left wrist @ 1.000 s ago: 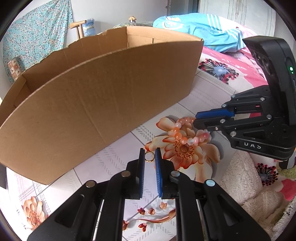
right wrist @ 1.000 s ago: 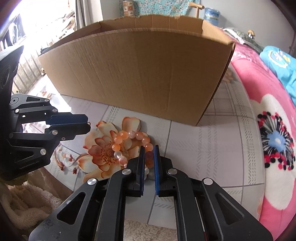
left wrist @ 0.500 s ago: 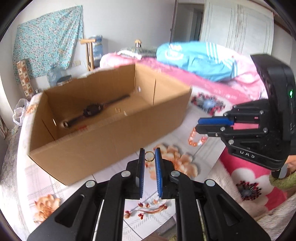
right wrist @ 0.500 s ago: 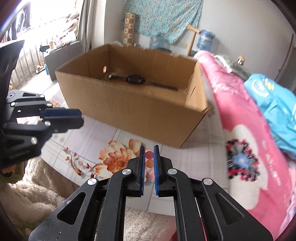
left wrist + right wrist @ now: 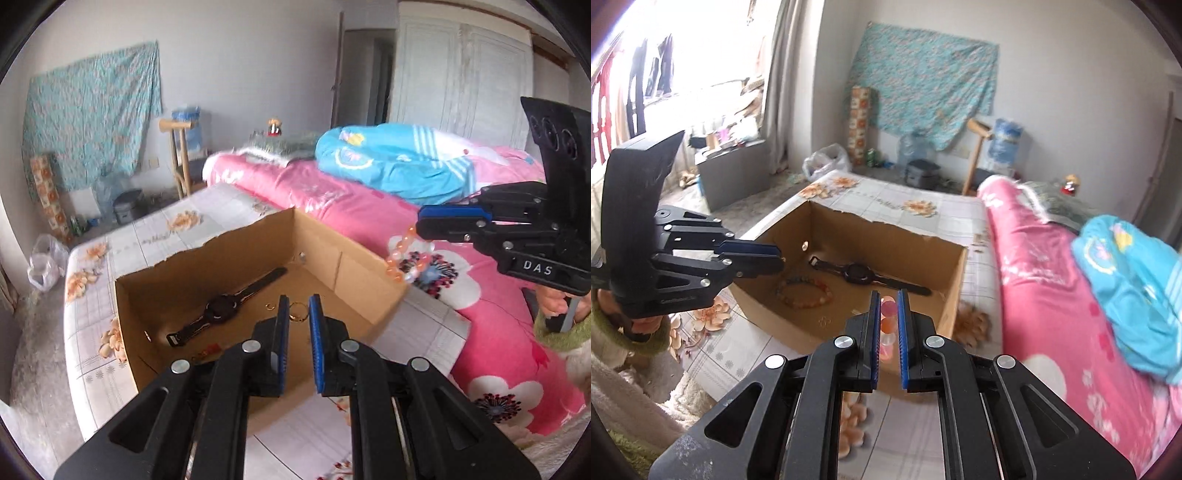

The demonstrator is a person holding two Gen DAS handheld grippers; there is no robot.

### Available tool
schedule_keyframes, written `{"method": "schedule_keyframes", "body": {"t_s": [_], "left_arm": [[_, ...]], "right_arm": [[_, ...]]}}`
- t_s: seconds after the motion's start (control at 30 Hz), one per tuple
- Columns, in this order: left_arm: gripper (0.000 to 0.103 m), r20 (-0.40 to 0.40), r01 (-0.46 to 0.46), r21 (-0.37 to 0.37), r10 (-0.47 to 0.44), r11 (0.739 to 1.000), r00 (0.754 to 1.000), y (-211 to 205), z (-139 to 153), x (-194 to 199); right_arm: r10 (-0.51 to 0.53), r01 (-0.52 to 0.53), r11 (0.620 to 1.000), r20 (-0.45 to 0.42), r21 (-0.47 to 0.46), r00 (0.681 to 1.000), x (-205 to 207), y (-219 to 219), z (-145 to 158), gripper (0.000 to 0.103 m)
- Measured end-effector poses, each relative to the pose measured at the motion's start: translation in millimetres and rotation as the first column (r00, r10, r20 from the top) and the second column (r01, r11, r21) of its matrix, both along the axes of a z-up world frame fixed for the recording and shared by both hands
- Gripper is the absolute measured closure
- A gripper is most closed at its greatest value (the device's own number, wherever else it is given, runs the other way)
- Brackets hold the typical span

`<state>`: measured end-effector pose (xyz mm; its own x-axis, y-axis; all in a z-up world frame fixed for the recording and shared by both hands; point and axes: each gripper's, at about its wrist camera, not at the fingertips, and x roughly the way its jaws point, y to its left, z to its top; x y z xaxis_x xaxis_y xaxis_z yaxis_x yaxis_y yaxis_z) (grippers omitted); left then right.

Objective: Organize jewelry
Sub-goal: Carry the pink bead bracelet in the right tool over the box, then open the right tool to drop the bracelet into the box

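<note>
Jewelry held in both grippers above an open cardboard box (image 5: 369, 273).

Left gripper (image 5: 296, 308) has its blue pads nearly closed on a small gold ring (image 5: 298, 312), pinched at the fingertips and hanging over the inside of the box. Right gripper (image 5: 887, 306) is likewise nearly closed, clamped on an orange and pink bead bracelet (image 5: 887, 325); in the left wrist view the bracelet's loop dangles below that gripper's tips, just beyond the box's right wall. Ahead of and below both grippers, on the box floor, lie a black wristwatch (image 5: 862, 273) stretched flat, a second beaded bracelet (image 5: 803, 293) to its left under the left gripper's tips, and a small gold earring (image 5: 270, 305) just left of the held ring. The box rests on a flower-printed sheet (image 5: 886, 201) beside a pink floral blanket (image 5: 1045, 295).
</note>
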<state>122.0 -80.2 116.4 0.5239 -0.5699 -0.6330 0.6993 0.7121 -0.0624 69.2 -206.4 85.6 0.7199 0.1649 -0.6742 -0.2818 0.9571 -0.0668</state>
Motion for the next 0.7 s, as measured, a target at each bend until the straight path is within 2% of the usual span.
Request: {"method": "schedule_keyframes", "body": {"t_s": [0.07,0.13,0.2,0.3,0.43,0.53,0.7], "left_arm": [[0.093,-0.066,-0.002,-0.001,0.002,1.0,0.998,-3,-8,22],[0.093,-0.108,-0.011,0.007,0.012,1.0,0.994,-5,-16,36],[0.093,-0.137,-0.03,0.021,0.033,0.999,0.99,-6,-25,49],[0.093,-0.187,-0.051,0.018,0.054,0.999,0.981,-4,-37,63],[0.092,-0.233,-0.06,0.026,0.064,0.998,0.97,-3,-45,74],[0.092,-0.245,-0.049,0.048,0.059,0.998,0.968,-6,-45,82],[0.092,-0.332,0.004,0.092,0.027,0.996,0.943,-19,-54,105]], "right_arm": [[0.032,-0.033,0.999,-0.064,-0.011,0.997,23,2,-13,0.096],[0.062,-0.068,0.997,-0.147,-0.039,0.987,50,4,-33,0.096],[0.102,-0.11,0.994,-0.214,-0.028,0.972,64,5,-47,0.096],[0.083,-0.115,0.988,-0.276,-0.102,0.958,83,6,-68,0.096],[0.066,-0.092,0.991,-0.255,-0.092,0.965,80,-8,-65,0.083],[0.023,-0.041,0.995,-0.192,-0.087,0.981,73,-23,-55,0.08],[-0.051,0.058,0.996,-0.106,0.066,0.993,52,-48,-40,0.073]]}}
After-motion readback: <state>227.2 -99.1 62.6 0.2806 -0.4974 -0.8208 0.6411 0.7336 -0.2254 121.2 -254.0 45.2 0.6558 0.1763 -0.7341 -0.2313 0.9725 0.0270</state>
